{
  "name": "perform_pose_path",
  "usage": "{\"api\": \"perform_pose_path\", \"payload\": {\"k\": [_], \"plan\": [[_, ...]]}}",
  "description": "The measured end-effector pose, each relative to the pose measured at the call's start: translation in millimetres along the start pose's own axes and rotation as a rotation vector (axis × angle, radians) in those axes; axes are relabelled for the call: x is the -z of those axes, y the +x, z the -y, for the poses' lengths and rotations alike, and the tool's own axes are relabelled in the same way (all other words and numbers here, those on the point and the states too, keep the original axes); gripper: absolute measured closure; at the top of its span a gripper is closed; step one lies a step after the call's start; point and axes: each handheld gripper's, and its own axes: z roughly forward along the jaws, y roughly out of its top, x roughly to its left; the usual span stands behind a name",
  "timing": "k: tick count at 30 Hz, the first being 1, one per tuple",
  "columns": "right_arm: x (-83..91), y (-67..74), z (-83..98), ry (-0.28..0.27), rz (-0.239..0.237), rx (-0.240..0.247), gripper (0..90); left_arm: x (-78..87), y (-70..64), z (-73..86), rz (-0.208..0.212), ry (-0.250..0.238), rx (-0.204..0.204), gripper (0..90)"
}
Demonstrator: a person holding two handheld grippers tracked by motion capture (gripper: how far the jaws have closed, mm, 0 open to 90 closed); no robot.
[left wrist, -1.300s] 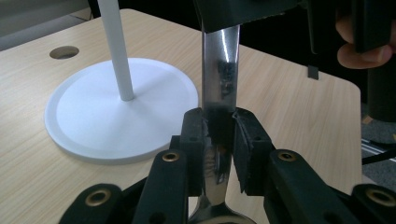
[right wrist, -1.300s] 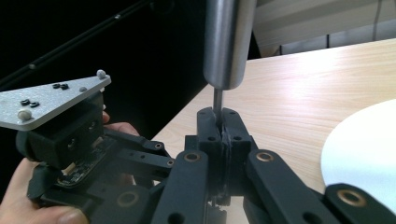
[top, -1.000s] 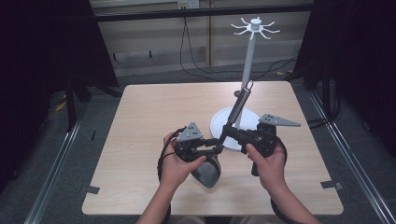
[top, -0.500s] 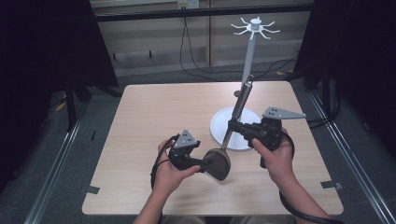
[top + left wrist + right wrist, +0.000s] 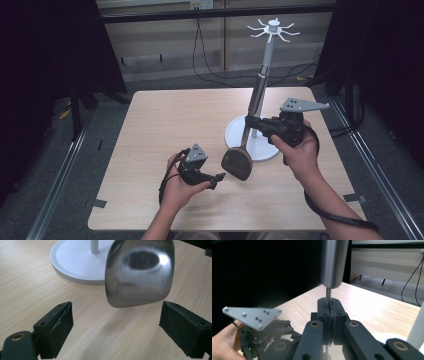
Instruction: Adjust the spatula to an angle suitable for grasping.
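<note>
High view: the right hand-held gripper clamps the thin neck of a metal spatula that hangs blade-down above the bench, beside the white stand. The left hand-held gripper sits near the blade.

Left gripper view: jaws wide apart, empty, blade just beyond them.

Right gripper view: jaws closed on the neck.
</note>
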Motion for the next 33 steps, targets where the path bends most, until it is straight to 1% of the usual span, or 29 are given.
{"api": "perform_pose_path", "payload": {"k": [1,3,4,6,9,11,13,15,17,19,21,23,24,27,30,33], "plan": [[0.9,-3.4,-4.7,0.000,0.007,0.000,88.7,-0.6,0.3,1.0,0.006,0.002,0.001,10.8],[1.6,-5.1,-7.0,-0.001,0.009,0.000,88.7,-1.7,0.9,2.7,0.007,0.008,0.002,10.6],[3.0,-8.6,-11.3,-0.004,0.016,-0.001,88.7,-2.1,1.2,3.6,0.009,0.009,0.005,10.5],[3.6,-10.4,-13.4,-0.005,0.016,-0.004,88.7,-2.0,1.8,4.5,0.007,0.017,0.003,10.4],[3.8,-15.0,-19.8,-0.006,0.005,-0.007,88.7,-2.1,2.4,4.8,0.017,0.016,0.004,10.2],[3.4,-16.1,-24.5,-0.007,0.001,-0.003,88.7,-2.1,1.6,3.7,0.014,0.019,-0.007,10.2],[0.8,-16.8,-31.5,0.004,0.001,0.002,88.7,-2.7,0.9,3.1,0.020,0.020,-0.012,9.8],[-0.5,-17.3,-33.4,0.005,-0.001,0.004,88.7,-3.7,0.7,3.2,0.021,0.022,-0.014,9.6],[-3.5,-19.1,-37.6,0.011,-0.003,0.002,88.7,-4.4,1.1,3.8,0.021,0.021,-0.005,8.6],[-4.0,-20.0,-38.4,0.013,0.000,0.000,88.7,-4.2,2.6,4.7,0.020,0.017,-0.006,8.5],[-6.1,-23.9,-39.6,0.017,-0.001,-0.015,88.7,-4.2,2.9,5.9,0.018,0.021,0.005,8.2],[-7.2,-25.2,-40.2,0.020,-0.005,-0.016,88.7,-4.7,3.9,6.4,0.020,0.025,0.002,8.2],[-9.1,-26.9,-41.7,0.029,-0.001,-0.012,88.7,-4.9,3.1,6.6,0.020,0.019,0.014,7.9],[-10.3,-28.5,-41.9,0.031,0.005,-0.007,88.7,-4.5,3.9,6.3,0.022,0.025,0.003,8.0],[-12.3,-33.5,-40.0,0.030,0.009,-0.018,88.6,-5.1,4.8,6.4,0.021,0.023,0.005,8.0],[-13.4,-34.8,-39.6,0.033,0.017,-0.015,88.6,-4.9,4.9,6.5,0.022,0.025,0.004,8.0]]}}
